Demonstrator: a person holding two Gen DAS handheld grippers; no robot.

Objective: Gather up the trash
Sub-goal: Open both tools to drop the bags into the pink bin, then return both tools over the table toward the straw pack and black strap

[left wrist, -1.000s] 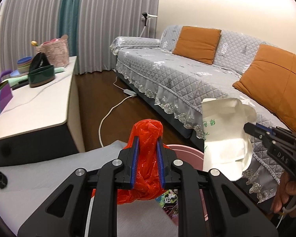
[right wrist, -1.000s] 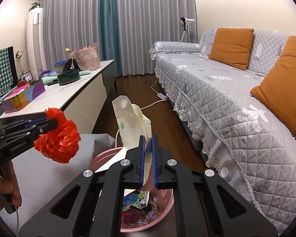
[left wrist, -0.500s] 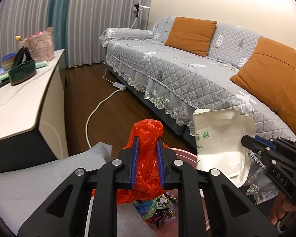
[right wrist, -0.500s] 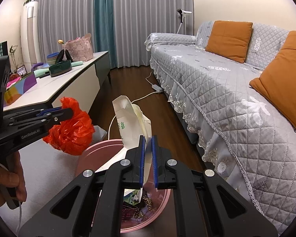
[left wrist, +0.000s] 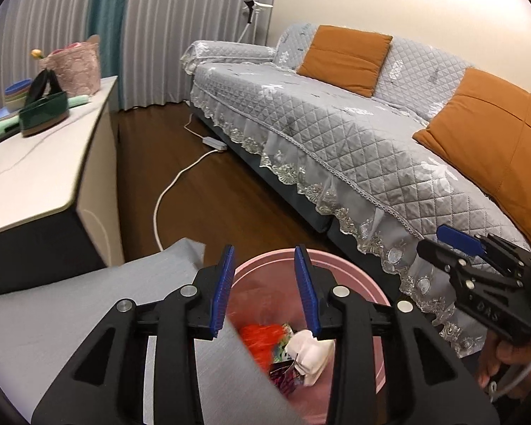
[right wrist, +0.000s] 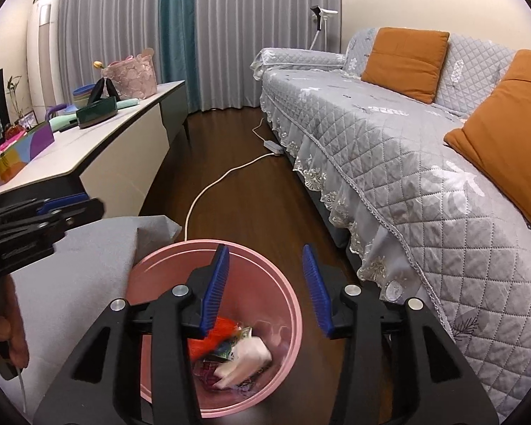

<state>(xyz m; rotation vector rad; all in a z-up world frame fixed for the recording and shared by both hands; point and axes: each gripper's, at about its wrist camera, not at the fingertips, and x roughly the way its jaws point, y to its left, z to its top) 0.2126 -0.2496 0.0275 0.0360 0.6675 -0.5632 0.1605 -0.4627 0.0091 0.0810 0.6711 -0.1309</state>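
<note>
A pink bin (left wrist: 340, 269) (right wrist: 180, 258) stands on the floor between the grey-covered table and the sofa. Inside it lie a red plastic bag (left wrist: 262, 336) (right wrist: 217, 333), a white paper bag (left wrist: 311, 350) (right wrist: 247, 354) and other colourful wrappers. My left gripper (left wrist: 265, 290) is open and empty above the bin's left rim. My right gripper (right wrist: 265, 290) is open and empty above the bin. The right gripper also shows at the right edge of the left wrist view (left wrist: 478, 262), and the left gripper at the left edge of the right wrist view (right wrist: 39, 219).
A grey-cloth table (left wrist: 88, 301) (right wrist: 88, 244) lies left of the bin. A grey quilted sofa (left wrist: 336, 134) with orange cushions runs along the right. A white cabinet (right wrist: 99, 141) holds bags and bowls. A white power cable (right wrist: 223, 180) crosses the wooden floor.
Both grippers opened over the bin. The red plastic bag left my left gripper and the white paper bag left my right gripper; both now lie inside the bin.
</note>
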